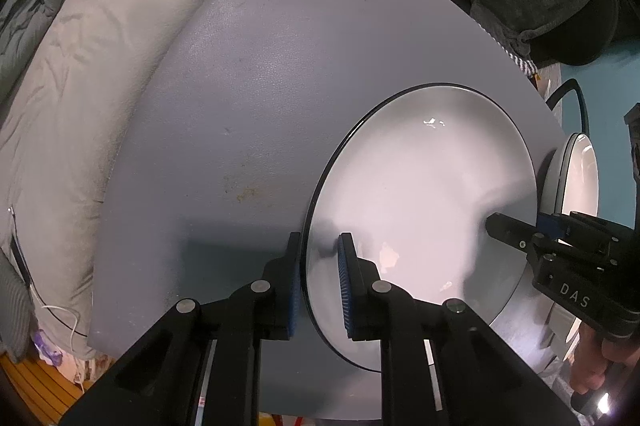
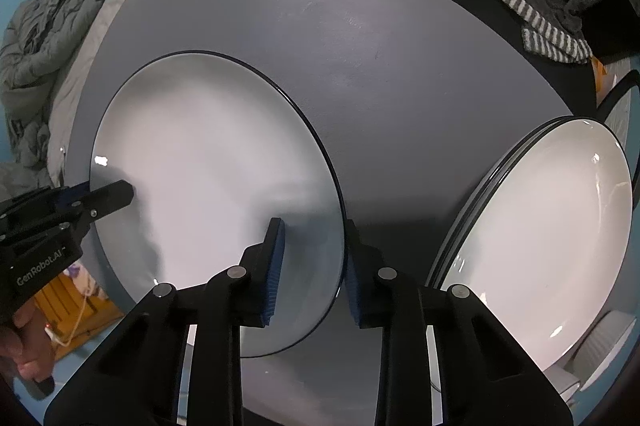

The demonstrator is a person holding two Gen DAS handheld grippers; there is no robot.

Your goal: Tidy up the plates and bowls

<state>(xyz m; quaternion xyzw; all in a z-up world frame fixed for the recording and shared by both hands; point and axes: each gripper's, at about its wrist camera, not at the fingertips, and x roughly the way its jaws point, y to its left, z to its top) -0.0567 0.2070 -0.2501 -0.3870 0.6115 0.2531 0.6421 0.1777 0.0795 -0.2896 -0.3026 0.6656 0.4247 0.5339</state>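
A large white plate with a dark rim point(image 1: 424, 210) point(image 2: 216, 194) lies over the grey table point(image 1: 260, 86) point(image 2: 380, 66). My left gripper point(image 1: 320, 282) straddles its left rim, one finger under it and one over it, with a small gap showing. My right gripper point(image 2: 314, 270) straddles the opposite rim the same way. Each gripper also shows in the other's view, the right point(image 1: 520, 230) and the left point(image 2: 100, 200). A stack of similar white plates point(image 2: 544, 242) point(image 1: 578, 174) stands at the table's right edge.
A grey duvet and pale bedding point(image 1: 80, 74) point(image 2: 48, 26) border the table's left side. Dark clothing and a striped cloth point(image 2: 556, 34) lie beyond the far right corner. A wooden floor point(image 1: 36, 382) shows below the table's near left edge.
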